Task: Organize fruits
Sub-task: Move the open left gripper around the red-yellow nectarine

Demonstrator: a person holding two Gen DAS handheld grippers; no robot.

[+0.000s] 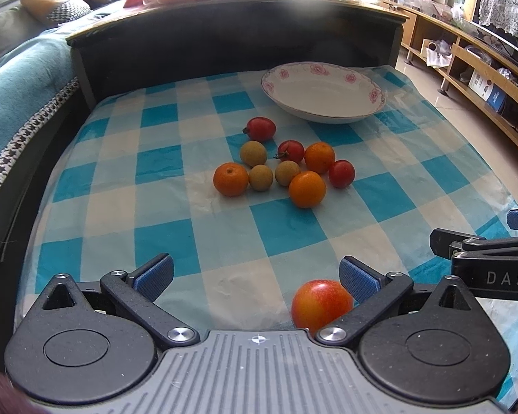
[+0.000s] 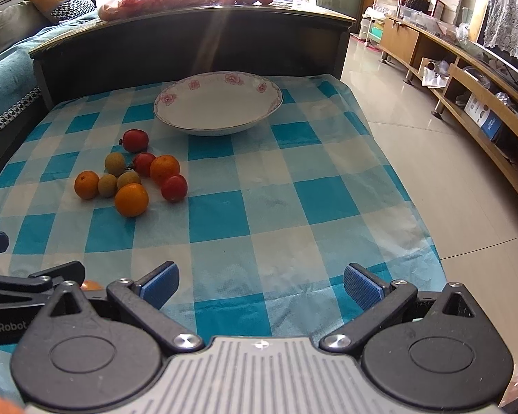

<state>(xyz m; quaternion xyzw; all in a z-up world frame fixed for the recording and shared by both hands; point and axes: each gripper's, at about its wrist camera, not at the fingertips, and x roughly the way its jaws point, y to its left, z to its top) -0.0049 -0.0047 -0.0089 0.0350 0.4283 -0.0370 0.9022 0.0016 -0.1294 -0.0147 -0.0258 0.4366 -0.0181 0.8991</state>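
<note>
— Nearest the left gripper (image 1: pixel 255 277), what can't you make out?

— Its blue pads stand wide apart and hold nothing. A red-and-yellow fruit (image 1: pixel 321 305) lies between them on the right side, just beside the right pad; its lower edge is cut off by the gripper body, and I cannot tell whether pad and fruit touch. From the right wrist view only an orange sliver of it shows behind the left gripper's arm.

— And the right gripper (image 2: pixel 260 284)?

— Spread wide too, empty, over bare checked cloth (image 2: pixel 293 207) near the table's front edge. In the left view just its black arm and one blue tip enter from the right.

— Where is the rest of the fruit?

— Mid-table, in a loose cluster: three small oranges (image 1: pixel 307 189), three red cherry tomatoes (image 1: pixel 341 173), three dull yellow-green round fruits (image 1: pixel 260 177), most touching or just beside a neighbour. One tomato (image 1: pixel 261 129) sits a little apart toward the plate.

— The plate?

— White, pink flowers round the rim (image 1: pixel 348 77), empty, beyond the cluster at the far side. Behind it a dark cabinet (image 2: pixel 190 45) carries more fruit, washed out by glare.
</note>
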